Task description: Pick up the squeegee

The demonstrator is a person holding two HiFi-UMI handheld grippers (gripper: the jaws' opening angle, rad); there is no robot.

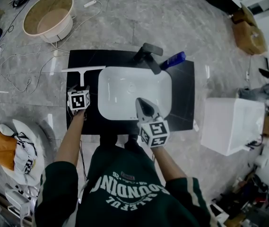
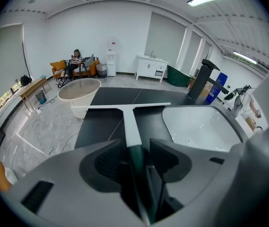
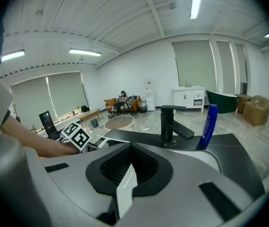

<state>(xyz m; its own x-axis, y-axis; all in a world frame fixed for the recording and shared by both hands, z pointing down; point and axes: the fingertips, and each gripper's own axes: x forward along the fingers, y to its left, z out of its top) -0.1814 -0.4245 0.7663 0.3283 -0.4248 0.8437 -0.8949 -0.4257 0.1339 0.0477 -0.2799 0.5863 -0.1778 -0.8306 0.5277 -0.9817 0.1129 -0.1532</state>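
A white T-shaped squeegee [image 1: 82, 71] lies flat on the black counter [image 1: 181, 98], left of the white sink [image 1: 108, 103]. In the left gripper view its blade runs across the counter and its handle [image 2: 130, 122] leads straight back between the jaws. My left gripper [image 2: 136, 148] is shut on the dark end of that handle; the head view shows this left gripper [image 1: 80, 90] just below the squeegee. My right gripper [image 1: 145, 107] hovers over the sink's front rim, shut and holding nothing. In its own view the right gripper [image 3: 130, 150] points toward the faucet.
A black faucet [image 1: 147, 56] and a blue bottle [image 1: 173, 60] stand at the back of the sink. A round tub [image 1: 49, 15] and loose cables [image 1: 25, 65] lie on the floor at the far left. A white box [image 1: 229, 124] stands to the right.
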